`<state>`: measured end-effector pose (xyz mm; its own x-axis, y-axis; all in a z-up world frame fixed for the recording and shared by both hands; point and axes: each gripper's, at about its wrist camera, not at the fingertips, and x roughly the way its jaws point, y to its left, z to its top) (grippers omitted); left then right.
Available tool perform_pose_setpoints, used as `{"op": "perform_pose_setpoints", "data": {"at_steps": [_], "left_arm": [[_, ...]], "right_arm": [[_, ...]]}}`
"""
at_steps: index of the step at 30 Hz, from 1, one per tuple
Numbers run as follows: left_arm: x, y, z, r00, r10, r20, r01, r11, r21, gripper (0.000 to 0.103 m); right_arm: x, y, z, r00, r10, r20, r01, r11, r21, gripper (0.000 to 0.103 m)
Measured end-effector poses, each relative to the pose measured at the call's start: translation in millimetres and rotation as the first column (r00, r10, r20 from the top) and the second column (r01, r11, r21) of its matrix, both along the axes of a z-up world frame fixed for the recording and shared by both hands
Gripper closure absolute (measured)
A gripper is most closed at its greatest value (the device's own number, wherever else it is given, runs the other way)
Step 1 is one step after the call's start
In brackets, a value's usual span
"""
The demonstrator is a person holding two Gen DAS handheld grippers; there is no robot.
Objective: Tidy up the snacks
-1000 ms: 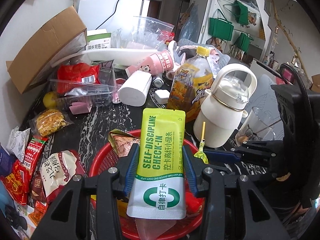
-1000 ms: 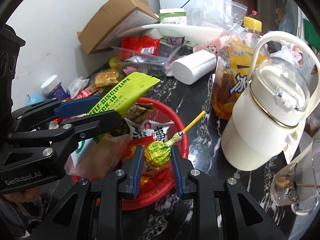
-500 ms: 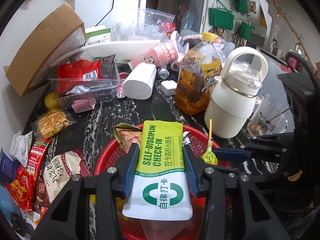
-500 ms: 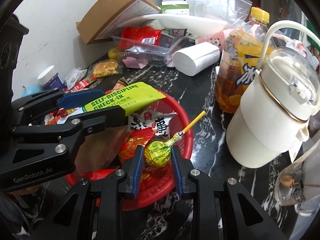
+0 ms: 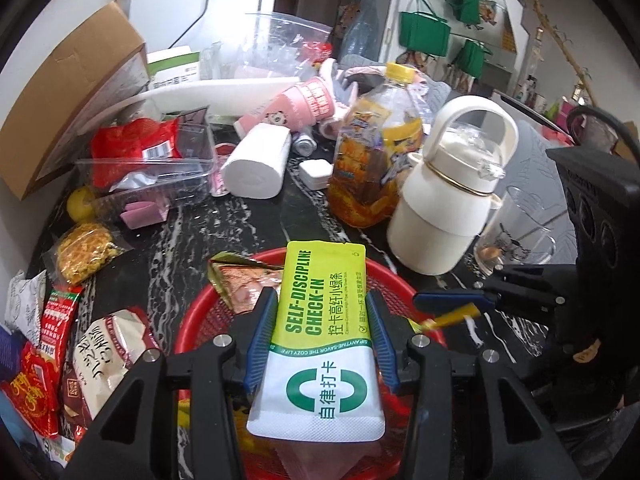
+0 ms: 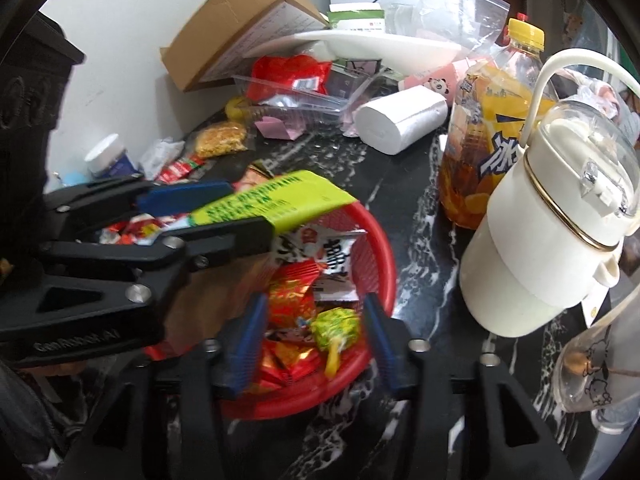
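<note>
lollipop seemingly loose between parted jaws

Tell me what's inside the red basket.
The red basket holds red snack packets, a black-and-white packet and a green lollipop. The left tongs and their sachet hide its far side.

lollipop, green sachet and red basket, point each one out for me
lollipop [image 6: 335,328], right wrist view, on its yellow-green wrapped head
green sachet [image 5: 320,312], left wrist view, on its printed front
red basket [image 6: 380,248], right wrist view, on its far rim
</note>
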<state>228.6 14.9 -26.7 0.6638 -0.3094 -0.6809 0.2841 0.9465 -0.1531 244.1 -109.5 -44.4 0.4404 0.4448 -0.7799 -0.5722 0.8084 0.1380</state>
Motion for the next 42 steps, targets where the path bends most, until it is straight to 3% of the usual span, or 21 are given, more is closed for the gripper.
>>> {"op": "perform_pose_setpoints", "data": {"at_steps": [8, 14, 16, 21, 30, 42], "left_arm": [[-4.6, -15.6, 5.5, 0.997, -0.083, 0.0, 0.083, 0.997, 0.004, 0.058], [3.0, -20.4, -2.3, 0.996, -0.061, -0.062, 0.064, 0.997, 0.046, 0.054], [4.8, -20.0, -4.4, 0.996, -0.047, -0.078, 0.052, 0.997, 0.061, 0.051], [3.6, -15.2, -4.7, 0.997, 0.023, -0.075, -0.016, 0.995, 0.102, 0.022], [-5.7, 0.4, 5.4, 0.994, 0.093, -0.055, -0.089, 0.993, 0.077, 0.022], [-25.4, 21.7, 29.6, 0.984, 0.179, 0.0, -0.178, 0.978, 0.111, 0.022]], "right_arm": [[-10.1, -10.4, 10.0, 0.999, -0.026, 0.026, 0.026, 1.0, 0.002, 0.045], [-15.1, -19.1, 9.0, 0.999, -0.045, 0.025, 0.045, 0.999, -0.008, 0.045], [-15.7, -20.9, 8.1, 0.999, -0.048, 0.021, 0.048, 0.999, -0.011, 0.045], [-17.1, -26.7, 8.3, 0.998, -0.061, 0.021, 0.062, 0.998, -0.016, 0.045], [-15.5, -27.2, 9.9, 0.997, -0.071, 0.02, 0.071, 0.997, -0.003, 0.045], [-10.9, -2.9, 16.9, 0.998, -0.049, 0.038, 0.048, 0.999, 0.016, 0.045]]}}
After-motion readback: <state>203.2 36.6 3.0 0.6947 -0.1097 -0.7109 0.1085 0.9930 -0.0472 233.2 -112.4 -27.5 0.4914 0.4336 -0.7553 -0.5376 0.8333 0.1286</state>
